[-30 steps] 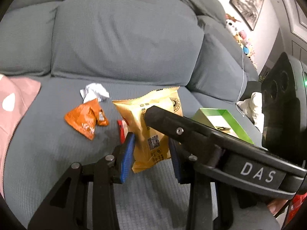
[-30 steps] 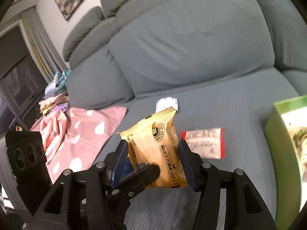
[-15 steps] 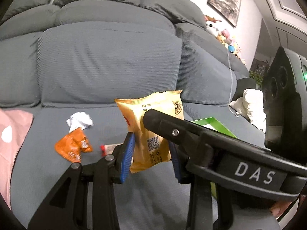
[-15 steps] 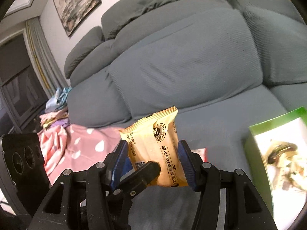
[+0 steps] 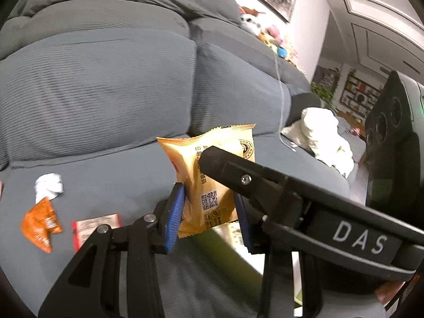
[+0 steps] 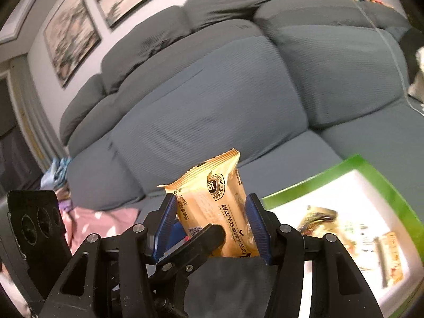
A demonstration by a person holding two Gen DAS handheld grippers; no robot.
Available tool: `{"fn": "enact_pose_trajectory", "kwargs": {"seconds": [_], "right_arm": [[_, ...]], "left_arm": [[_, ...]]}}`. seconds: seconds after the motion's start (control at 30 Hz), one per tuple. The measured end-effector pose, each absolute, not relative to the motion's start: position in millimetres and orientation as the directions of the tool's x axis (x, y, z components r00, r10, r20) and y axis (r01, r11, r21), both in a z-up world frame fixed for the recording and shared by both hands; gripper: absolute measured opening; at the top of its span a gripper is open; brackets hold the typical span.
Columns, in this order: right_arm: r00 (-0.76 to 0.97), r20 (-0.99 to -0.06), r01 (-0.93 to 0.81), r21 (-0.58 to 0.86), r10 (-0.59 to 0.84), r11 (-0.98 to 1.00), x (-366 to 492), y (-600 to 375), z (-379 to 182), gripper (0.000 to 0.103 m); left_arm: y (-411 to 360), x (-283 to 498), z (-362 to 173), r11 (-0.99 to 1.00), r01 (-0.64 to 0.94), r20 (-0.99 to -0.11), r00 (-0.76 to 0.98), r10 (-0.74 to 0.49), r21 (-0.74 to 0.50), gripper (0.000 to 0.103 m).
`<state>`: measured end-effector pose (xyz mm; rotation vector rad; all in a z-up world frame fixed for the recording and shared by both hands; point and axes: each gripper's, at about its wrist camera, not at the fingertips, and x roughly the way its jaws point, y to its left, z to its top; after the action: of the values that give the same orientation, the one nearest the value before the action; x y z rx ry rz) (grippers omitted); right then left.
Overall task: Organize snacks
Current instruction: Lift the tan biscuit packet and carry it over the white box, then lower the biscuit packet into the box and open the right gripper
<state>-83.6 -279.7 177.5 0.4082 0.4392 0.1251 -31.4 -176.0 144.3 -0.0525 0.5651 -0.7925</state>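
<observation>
Between the blue pads, nearest the lens: one golden snack packet (image 5: 185,159), upright and off the seat, crimped top at 12 o'clock.
Left gripper (image 5: 209,198): clenched on the golden snack packet's lower half, both pads pressed to its sides.
Right gripper (image 6: 212,201): also clamped on the same packet, one pad on each flank. One of its black fingers crosses the left wrist view from 4 o'clock.
Green box (image 6: 357,164): one, open. It sits at 3 o'clock of the packet in the right wrist view and just under the packet in the left. Some packets lie inside, too blurred to count.
Step in hand: by my reading, carrying the packet to the box, close to the drop.
Next move: likely bring the packet over the opening, then release both grips so it falls flat among the others.
Sofa seat (image 5: 132,180), 8 to 9 o'clock of the packet: one red-and-white packet (image 5: 95,225), one orange packet (image 5: 37,225), one crumpled white wrapper (image 5: 49,188), all lying loose, probably next to collect.
Farther, 2 o'clock: one white cloth bundle (image 5: 326,132).
</observation>
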Motion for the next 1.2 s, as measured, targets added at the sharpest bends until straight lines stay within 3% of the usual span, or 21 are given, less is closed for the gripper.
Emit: {"fn": "enact_pose_trajectory", "kwargs": {"seconds": [0.2,0.37,0.67,1.0,1.17,1.2], "right_arm": [[0.914,-0.385,0.073,0.462,0.126,0.884,-89.3,-319.4,171.8,0.057],[0.895,-0.444,0.188,0.465,0.044,0.865,-89.4,-343.0,163.2,0.057],[0.857,-0.515,0.312,0.511,-0.006,0.801,-88.1,-374.9,144.3,0.057],[0.797,-0.603,0.435,0.529,-0.037,0.729,-83.5,-399.1,124.1,0.057],[0.816,-0.577,0.431,0.560,-0.040,0.708,-87.6,-402.6,124.8,0.058],[0.824,-0.565,0.427,0.556,-0.052,0.713,-90.0,-401.5,128.0,0.062]], "left_arm": [[-217.6,-23.1,140.5,0.644,0.715,-0.502,0.466,-0.728,-0.271,0.036],[-245.2,-15.1,127.2,0.580,0.752,-0.547,0.357,-0.757,-0.312,0.036],[-277.7,2.0,106.1,0.526,0.738,-0.633,0.175,-0.754,-0.422,0.036],[-296.5,3.8,88.4,0.530,0.714,-0.679,0.104,-0.727,-0.457,0.037],[-294.9,3.3,88.7,0.524,0.689,-0.671,0.074,-0.738,-0.500,0.053],[-293.5,2.6,90.8,0.522,0.689,-0.664,0.079,-0.744,-0.502,0.057]]}}
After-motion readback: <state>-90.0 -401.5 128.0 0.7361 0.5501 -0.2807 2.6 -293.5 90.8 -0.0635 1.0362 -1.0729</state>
